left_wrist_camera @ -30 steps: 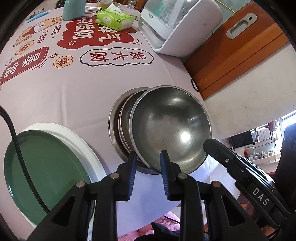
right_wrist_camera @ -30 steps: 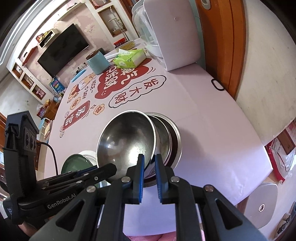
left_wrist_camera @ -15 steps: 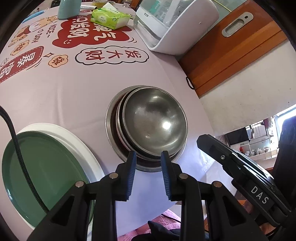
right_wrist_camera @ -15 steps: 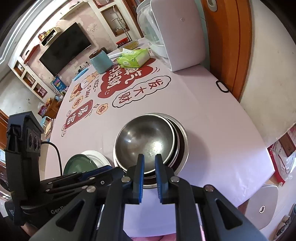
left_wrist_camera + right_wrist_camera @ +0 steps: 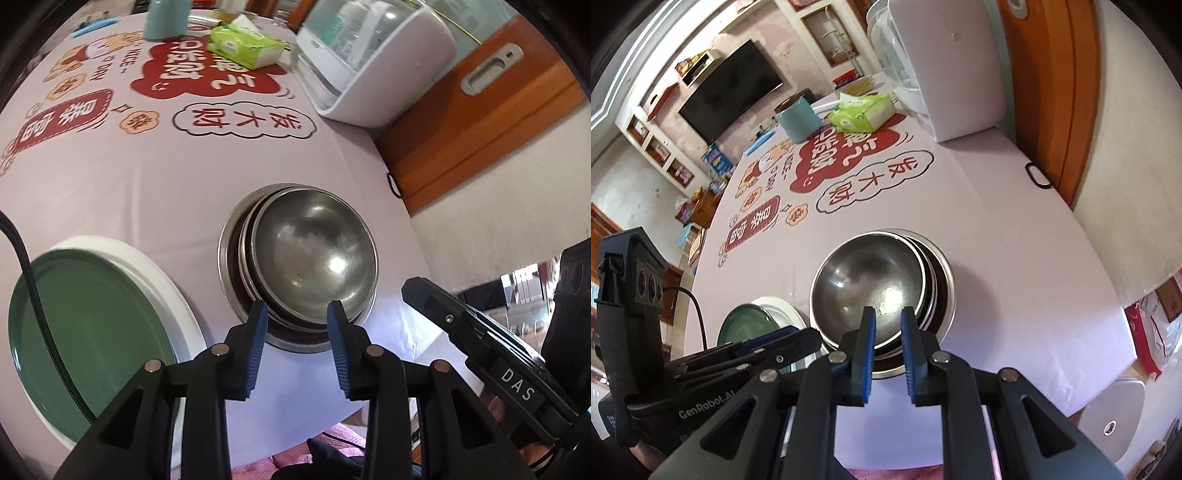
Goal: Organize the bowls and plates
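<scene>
Behind the table [image 5: 1015, 236], only the right wrist view shows a television [image 5: 733, 88].

The nested bowls [image 5: 314, 258] were bare metal, brushed and dull grey, with a bright glare spot and faint cloudy marks in the top one. The green plate [image 5: 88, 325] looked glazed and smooth, resting on a glossy white plate [image 5: 162, 273]. The tablecloth [image 5: 147, 184] was matt pale cloth with flat printed red shapes. Both grippers were matt black plastic — the left gripper [image 5: 297, 321] and the right gripper [image 5: 887, 325] — with ribbed blue pads. The door [image 5: 480, 122] was varnished wood.
</scene>
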### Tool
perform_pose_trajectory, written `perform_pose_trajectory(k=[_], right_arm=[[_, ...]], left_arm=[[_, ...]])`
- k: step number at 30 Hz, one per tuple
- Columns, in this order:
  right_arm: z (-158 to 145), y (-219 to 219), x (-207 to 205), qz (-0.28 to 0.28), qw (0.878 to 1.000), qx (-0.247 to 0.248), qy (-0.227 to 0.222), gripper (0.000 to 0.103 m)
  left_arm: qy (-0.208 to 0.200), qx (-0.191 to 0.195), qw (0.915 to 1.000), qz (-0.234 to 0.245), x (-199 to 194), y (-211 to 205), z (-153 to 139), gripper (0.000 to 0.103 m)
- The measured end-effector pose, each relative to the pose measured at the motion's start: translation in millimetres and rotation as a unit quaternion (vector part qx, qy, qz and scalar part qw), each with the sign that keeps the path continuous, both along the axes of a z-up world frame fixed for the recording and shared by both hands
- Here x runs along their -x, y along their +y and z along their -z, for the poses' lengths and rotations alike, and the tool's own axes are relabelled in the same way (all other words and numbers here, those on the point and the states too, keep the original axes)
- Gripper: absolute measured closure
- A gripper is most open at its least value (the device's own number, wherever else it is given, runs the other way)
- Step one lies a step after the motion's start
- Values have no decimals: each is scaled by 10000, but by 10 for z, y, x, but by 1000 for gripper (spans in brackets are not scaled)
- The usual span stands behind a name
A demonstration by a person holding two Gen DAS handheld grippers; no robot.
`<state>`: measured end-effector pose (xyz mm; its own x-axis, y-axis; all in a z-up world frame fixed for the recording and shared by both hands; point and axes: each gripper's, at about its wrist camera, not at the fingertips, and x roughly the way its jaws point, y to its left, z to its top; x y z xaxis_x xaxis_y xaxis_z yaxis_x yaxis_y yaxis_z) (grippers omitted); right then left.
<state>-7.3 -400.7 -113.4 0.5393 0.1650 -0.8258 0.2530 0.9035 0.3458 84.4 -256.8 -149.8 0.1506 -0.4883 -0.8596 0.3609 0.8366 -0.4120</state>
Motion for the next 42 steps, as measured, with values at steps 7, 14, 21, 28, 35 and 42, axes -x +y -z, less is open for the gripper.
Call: perform_pose_trajectory(k=[7,14,21,28,35,42], right_arm=[[24,-190,-115,-382,9991,-144,59,88],[80,-352,-246,-756,9967,-269,153,74],[188,-487,-408,-1114,9922,-434,354,67],[367,-534,-598,-1589,9827,-683,666,59],[596,-576,-784,-1982,9694,-963,1084,49],[743,-643,-973,-2233,9569,-1285,1342,49]], left_arm=[[-90,-42,9978,-652,98,19,-61,56],[-43,-166,9920,-1250,173,-13,-52,46],[107,-254,9845,-1731,258,-58,21,35],[373,-215,9710,-2351,355,-20,160,31],[661,-89,9554,-2876,405,-12,340,28],[933,119,9423,-3214,338,-50,493,28]])
